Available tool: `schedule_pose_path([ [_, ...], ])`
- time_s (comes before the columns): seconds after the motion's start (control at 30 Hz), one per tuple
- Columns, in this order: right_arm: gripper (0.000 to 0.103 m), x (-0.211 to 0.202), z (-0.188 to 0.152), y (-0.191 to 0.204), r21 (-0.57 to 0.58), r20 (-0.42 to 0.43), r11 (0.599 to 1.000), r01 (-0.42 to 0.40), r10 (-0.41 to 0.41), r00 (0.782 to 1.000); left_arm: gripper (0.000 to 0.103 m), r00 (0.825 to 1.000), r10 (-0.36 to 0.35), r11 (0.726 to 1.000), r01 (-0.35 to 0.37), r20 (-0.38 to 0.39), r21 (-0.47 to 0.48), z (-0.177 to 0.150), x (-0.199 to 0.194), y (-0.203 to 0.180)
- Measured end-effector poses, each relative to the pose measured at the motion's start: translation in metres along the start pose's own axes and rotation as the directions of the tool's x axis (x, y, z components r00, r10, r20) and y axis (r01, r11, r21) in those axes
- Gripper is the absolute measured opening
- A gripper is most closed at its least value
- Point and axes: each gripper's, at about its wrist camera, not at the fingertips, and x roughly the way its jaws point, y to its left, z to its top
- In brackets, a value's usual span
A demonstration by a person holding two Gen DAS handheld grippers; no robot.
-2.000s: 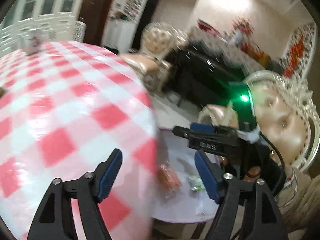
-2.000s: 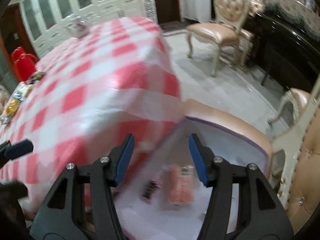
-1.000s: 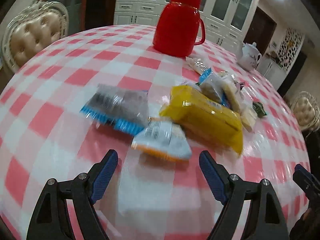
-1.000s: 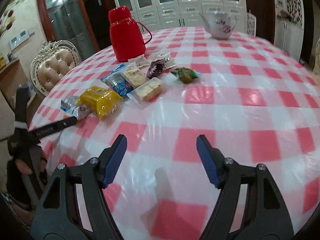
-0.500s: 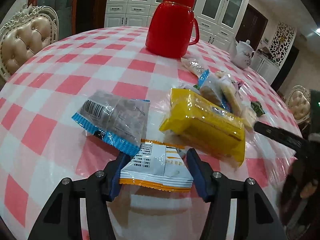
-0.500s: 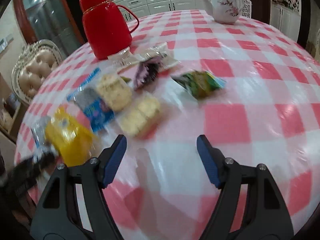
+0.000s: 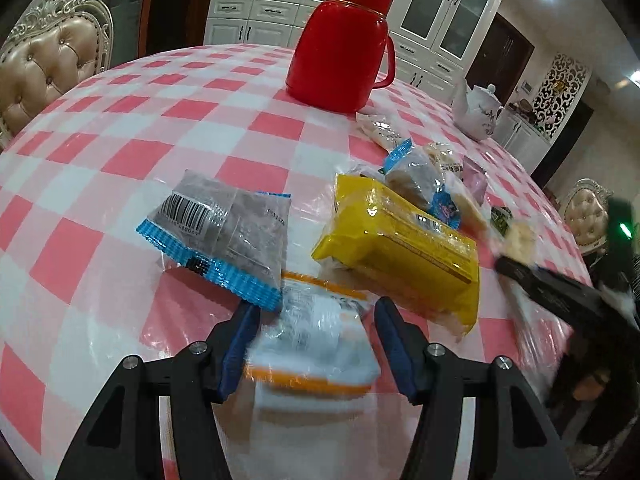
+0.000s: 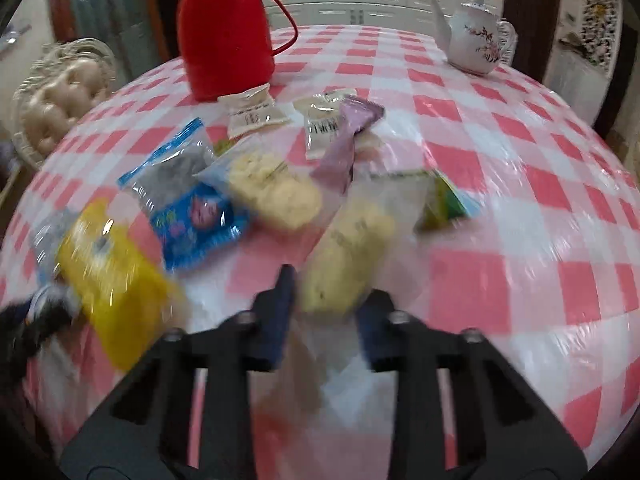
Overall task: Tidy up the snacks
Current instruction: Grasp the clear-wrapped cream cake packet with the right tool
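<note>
Both snack packets, pale one and white-orange one, lie lengthwise between gripper pads.

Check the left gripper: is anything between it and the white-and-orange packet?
Nothing visible. The white-and-orange packet already sits between the left gripper fingers; the blue-edged packet and yellow pack lie beyond it.

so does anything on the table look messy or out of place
Yes: the snack packets lie in a loose jumble beside the red flask, overlapping at odd angles. The yellow packet rests tilted on others. Nothing looks spilled or torn. The white teapot stands upright, apart from the pile.
</note>
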Motion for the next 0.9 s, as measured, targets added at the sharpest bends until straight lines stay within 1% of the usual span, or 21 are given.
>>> schedule_pose_path([
  [0.07, 0.029, -0.012, -0.013, -0.008, -0.026, -0.003, 0.999, -0.045, 0.045, 0.999, 0.062, 1.000, 0.009, 1.000, -0.009, 0.003, 0.013, -0.001, 0.001, -0.003],
  [0.13, 0.029, -0.026, -0.031, -0.014, -0.094, -0.013, 0.990, -0.101, 0.101, 0.995, 0.064, 1.000, 0.019, 0.999, -0.020, 0.009, 0.031, -0.001, 0.002, -0.006],
  [0.2, 0.029, -0.037, -0.043, -0.021, -0.106, -0.015, 0.989, -0.099, 0.098, 0.995, 0.064, 0.999, 0.039, 0.998, -0.039, 0.010, 0.056, -0.003, 0.003, -0.010],
  [0.27, 0.034, -0.043, -0.050, -0.027, -0.090, -0.013, 0.993, -0.073, 0.072, 0.997, 0.064, 0.999, 0.033, 0.997, -0.033, 0.007, 0.068, -0.003, 0.003, -0.012],
  [0.33, 0.060, -0.045, -0.052, -0.029, -0.071, -0.012, 0.996, -0.052, 0.052, 0.999, 0.064, 1.000, 0.025, 0.998, -0.025, 0.008, 0.060, -0.003, 0.003, -0.010],
  [0.37, 0.064, -0.045, -0.052, -0.029, -0.060, -0.011, 0.996, -0.061, 0.060, 0.998, 0.064, 1.000, 0.014, 0.999, -0.015, 0.011, 0.047, -0.002, 0.002, -0.008],
  [0.43, 0.066, -0.044, -0.051, -0.026, -0.056, -0.006, 0.995, -0.077, 0.077, 0.997, 0.065, 1.000, -0.002, 1.000, 0.001, 0.016, 0.027, -0.001, 0.003, -0.004],
  [0.5, 0.066, -0.041, -0.048, -0.024, -0.055, -0.001, 0.996, -0.069, 0.069, 0.998, 0.068, 1.000, -0.019, 1.000, 0.019, 0.023, 0.003, 0.002, 0.003, 0.000],
  [0.6, 0.066, -0.036, -0.044, -0.025, -0.033, -0.010, 0.997, -0.067, 0.066, 0.998, 0.069, 0.999, -0.031, 1.000, 0.031, 0.025, -0.002, 0.004, 0.005, 0.001],
  [0.63, 0.063, -0.035, -0.042, -0.027, -0.015, -0.007, 0.998, -0.067, 0.067, 0.998, 0.069, 0.999, -0.037, 0.999, 0.037, 0.025, -0.003, 0.005, 0.005, 0.001],
  [0.67, 0.058, -0.035, -0.042, -0.030, 0.005, -0.002, 0.998, -0.066, 0.066, 0.998, 0.064, 0.999, -0.047, 0.999, 0.047, 0.025, -0.003, 0.005, 0.005, 0.001],
  [0.7, 0.041, -0.035, -0.041, -0.033, 0.024, 0.001, 0.998, -0.055, 0.055, 0.998, 0.045, 0.998, -0.057, 0.998, 0.057, 0.020, 0.002, 0.004, 0.005, 0.001],
  [0.73, 0.034, -0.035, -0.041, -0.037, 0.049, 0.005, 0.998, -0.047, 0.046, 0.999, 0.045, 0.998, -0.063, 0.998, 0.063, 0.017, 0.010, 0.004, 0.005, 0.000],
  [0.77, 0.032, -0.036, -0.041, -0.041, 0.067, 0.009, 0.996, -0.062, 0.062, 0.998, 0.042, 0.998, -0.066, 0.997, 0.066, 0.022, 0.030, 0.003, 0.003, -0.004],
  [0.8, 0.023, -0.036, -0.041, -0.045, 0.085, 0.013, 0.993, -0.088, 0.087, 0.996, 0.027, 0.998, -0.058, 0.997, 0.057, 0.028, 0.050, 0.002, 0.001, -0.007],
  [0.87, 0.021, -0.038, -0.042, -0.052, 0.122, 0.028, 0.985, -0.121, 0.119, 0.993, 0.024, 0.999, -0.037, 0.995, 0.033, 0.040, 0.097, -0.001, -0.003, -0.015],
  [0.9, 0.021, -0.038, -0.042, -0.054, 0.132, 0.034, 0.983, -0.128, 0.125, 0.992, 0.020, 0.999, -0.018, 0.993, 0.012, 0.051, 0.121, -0.003, -0.006, -0.019],
])
